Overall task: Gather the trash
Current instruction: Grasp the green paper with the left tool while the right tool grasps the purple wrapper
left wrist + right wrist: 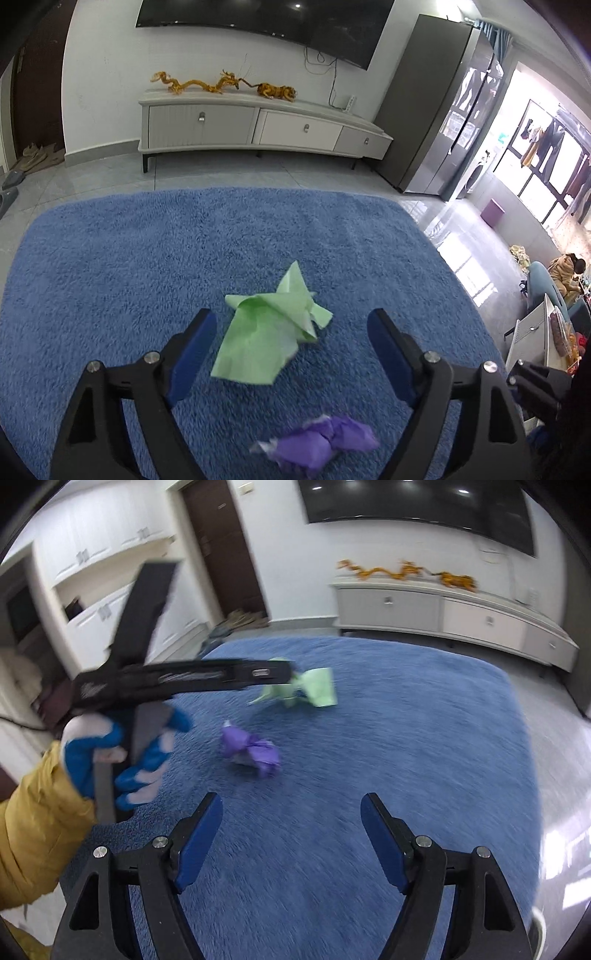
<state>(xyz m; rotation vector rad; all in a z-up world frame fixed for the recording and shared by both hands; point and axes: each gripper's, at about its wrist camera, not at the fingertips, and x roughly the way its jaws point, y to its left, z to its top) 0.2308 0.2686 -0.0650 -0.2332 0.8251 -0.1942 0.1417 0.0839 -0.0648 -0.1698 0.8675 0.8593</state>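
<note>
A crumpled green paper (267,334) lies on the blue rug (110,266), between and just beyond the fingers of my open left gripper (291,325). A crumpled purple paper (321,448) lies nearer, below the fingers. In the right wrist view my right gripper (291,808) is open and empty above the rug (406,738); the purple paper (251,751) lies ahead of it and the green paper (306,690) farther off. The left gripper's body, held in a blue-gloved hand (110,753), reaches over the green paper; its fingertips are hidden there.
A white TV cabinet (258,125) with gold dragon figures stands against the far wall under a TV. A grey fridge (436,110) stands at right. Tiled floor surrounds the rug. Shoes lie by a dark door (221,550).
</note>
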